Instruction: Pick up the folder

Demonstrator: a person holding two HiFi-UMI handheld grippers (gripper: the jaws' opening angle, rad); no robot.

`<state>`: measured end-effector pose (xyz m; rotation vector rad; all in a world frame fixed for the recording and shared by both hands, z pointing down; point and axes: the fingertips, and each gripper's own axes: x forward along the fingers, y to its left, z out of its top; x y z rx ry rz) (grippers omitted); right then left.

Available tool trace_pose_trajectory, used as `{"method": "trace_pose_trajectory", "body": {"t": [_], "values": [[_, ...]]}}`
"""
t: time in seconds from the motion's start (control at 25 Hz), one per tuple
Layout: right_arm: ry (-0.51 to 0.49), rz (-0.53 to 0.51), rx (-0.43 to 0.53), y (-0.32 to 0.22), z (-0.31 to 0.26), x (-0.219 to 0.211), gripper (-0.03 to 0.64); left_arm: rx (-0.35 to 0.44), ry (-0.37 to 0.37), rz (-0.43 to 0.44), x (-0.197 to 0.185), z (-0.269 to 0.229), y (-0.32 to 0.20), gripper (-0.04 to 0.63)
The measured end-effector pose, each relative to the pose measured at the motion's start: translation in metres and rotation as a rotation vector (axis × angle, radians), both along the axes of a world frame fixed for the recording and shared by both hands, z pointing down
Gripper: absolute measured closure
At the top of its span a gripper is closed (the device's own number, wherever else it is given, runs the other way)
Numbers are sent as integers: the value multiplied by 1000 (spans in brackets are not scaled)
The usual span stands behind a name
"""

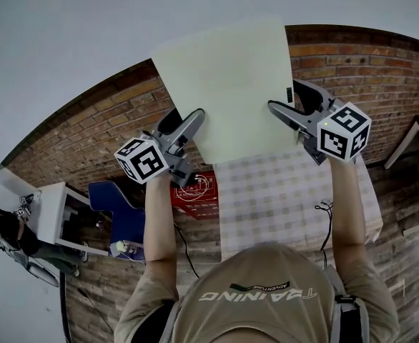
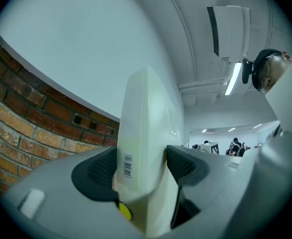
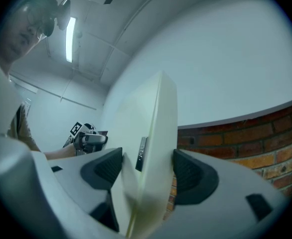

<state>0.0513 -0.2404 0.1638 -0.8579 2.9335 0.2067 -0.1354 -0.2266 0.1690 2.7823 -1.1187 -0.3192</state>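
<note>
- We hold the folder (image 1: 227, 84), a pale cream sheet-like folder, up in the air, clear of the surface (image 1: 295, 191) with its checked cloth, which lies below it toward 6 o'clock in the head view.
- Our left gripper (image 1: 192, 124) grasps the folder at its lower left edge, about 7 o'clock on the folder. In the left gripper view both dark ribbed pads (image 2: 102, 169) press against the folder's two faces, so the jaws are clenched on it.
- A small barcode label (image 2: 127, 166) sits on the folder face just beside the left-hand pad, and a yellow dot (image 2: 124, 211) shows below it at 6 o'clock.
- Our right gripper (image 1: 282, 110) grasps the folder's right edge, about 4 o'clock on the folder. In the right gripper view the folder stands edge-on between the two pads, which close on it from either side.
- The folder's upper part stands against a white wall (image 1: 88, 27); a brick wall (image 1: 88, 131) runs behind the grippers.
- A red thing (image 1: 195, 188) and a blue chair (image 1: 120, 209) are on the floor at 7 to 8 o'clock of the surface.
</note>
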Motion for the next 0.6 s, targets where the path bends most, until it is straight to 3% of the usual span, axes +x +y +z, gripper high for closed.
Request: {"method": "trace_pose_trajectory", "body": {"t": [0.6], "values": [[12, 0, -8, -20, 3, 4, 325, -12, -7, 9, 4, 3, -21, 298]]}}
